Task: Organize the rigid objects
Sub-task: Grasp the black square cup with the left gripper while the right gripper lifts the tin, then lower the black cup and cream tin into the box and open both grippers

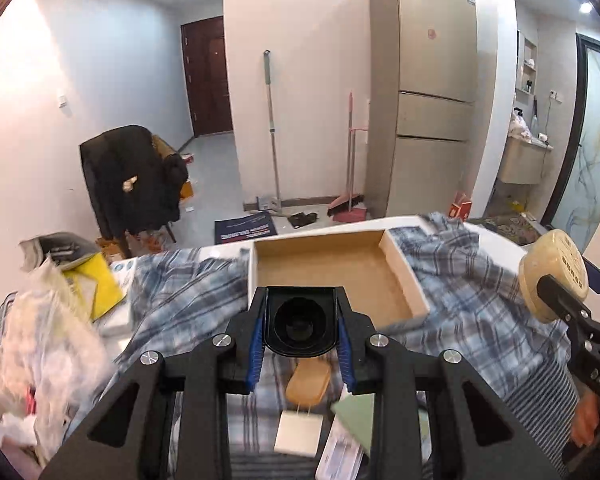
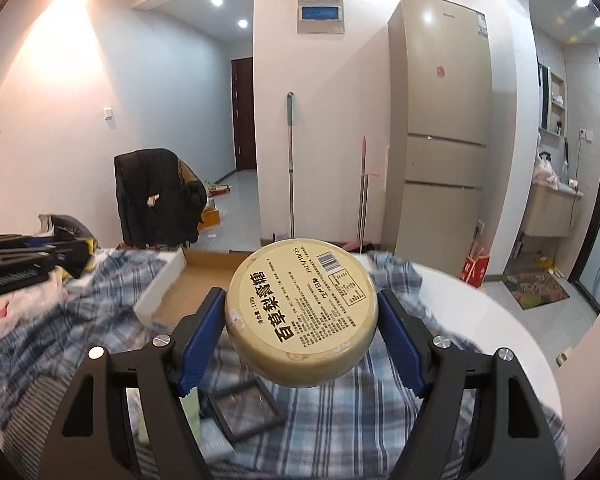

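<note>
The right gripper (image 2: 302, 312) clamps the round tin (image 2: 302, 312) across its rim, held aloft at 6 o'clock of the cardboard tray (image 2: 204, 284). The left gripper (image 1: 300, 320) pinches a black lens-like block (image 1: 300, 322). The tin looks stiff, light and smooth-sided, so a grip across its widest part suits it.

Two tools are in view: the left tool (image 1: 300, 344) and the right tool (image 2: 302, 316). One round tin (image 2: 302, 312), one black lens cap (image 1: 300, 324), one open cardboard box (image 1: 404, 268). On the one plaid cloth (image 1: 460, 276) lie one tan oval case (image 1: 308, 382), one white charger plug (image 1: 299, 432) and one black frame (image 2: 246, 408). One yellow bag (image 1: 100, 284), one fridge (image 1: 432, 80), one mop (image 1: 272, 132), one broom (image 1: 350, 184), one chair (image 1: 128, 184).
</note>
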Tool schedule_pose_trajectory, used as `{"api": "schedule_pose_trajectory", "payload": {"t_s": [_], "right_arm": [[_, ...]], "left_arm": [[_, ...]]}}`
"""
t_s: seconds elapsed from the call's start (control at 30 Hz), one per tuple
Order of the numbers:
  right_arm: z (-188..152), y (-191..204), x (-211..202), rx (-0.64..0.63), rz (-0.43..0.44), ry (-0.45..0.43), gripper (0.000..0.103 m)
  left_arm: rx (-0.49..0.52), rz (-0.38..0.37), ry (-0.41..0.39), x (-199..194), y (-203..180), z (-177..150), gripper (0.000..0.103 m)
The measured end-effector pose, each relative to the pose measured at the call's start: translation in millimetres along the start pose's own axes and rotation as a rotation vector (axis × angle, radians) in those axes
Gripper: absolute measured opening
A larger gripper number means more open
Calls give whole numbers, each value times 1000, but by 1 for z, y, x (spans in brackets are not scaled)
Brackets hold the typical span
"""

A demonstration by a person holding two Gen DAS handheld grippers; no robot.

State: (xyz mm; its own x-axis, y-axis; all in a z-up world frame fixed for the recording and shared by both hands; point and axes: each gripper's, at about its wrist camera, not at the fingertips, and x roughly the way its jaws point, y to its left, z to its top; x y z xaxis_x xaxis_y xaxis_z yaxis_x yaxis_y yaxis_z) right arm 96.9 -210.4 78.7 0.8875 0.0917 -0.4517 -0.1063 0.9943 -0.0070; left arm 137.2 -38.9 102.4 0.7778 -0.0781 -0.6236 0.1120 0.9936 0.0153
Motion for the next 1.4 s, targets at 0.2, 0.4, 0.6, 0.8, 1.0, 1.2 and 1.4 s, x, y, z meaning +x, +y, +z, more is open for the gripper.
{"api": "schedule_pose_trajectory", "payload": {"t_s": [0.2, 0.4, 0.6, 0.8, 1.0, 1.2, 1.4], "right_arm": [[43, 15, 51, 118, 52, 68, 74], [42, 17, 110, 170, 34, 133, 74], [4, 15, 160, 185, 64, 218, 74], [-17, 31, 188, 45, 117, 253, 74], [-29, 32, 204, 32, 144, 303, 74], [-37, 29, 215, 37, 130, 346, 74], [-40, 30, 217, 36, 139, 366, 74]], "left_arm": [[43, 80, 33, 42, 2, 22, 32], [41, 20, 159, 99, 6, 19, 32], [26, -1, 307, 159, 20, -8, 32], [20, -4, 390, 193, 25, -30, 32], [13, 3, 438, 210, 27, -40, 32], [37, 12, 444, 205, 22, -39, 61], [50, 23, 331, 185, 18, -28, 79]]}}
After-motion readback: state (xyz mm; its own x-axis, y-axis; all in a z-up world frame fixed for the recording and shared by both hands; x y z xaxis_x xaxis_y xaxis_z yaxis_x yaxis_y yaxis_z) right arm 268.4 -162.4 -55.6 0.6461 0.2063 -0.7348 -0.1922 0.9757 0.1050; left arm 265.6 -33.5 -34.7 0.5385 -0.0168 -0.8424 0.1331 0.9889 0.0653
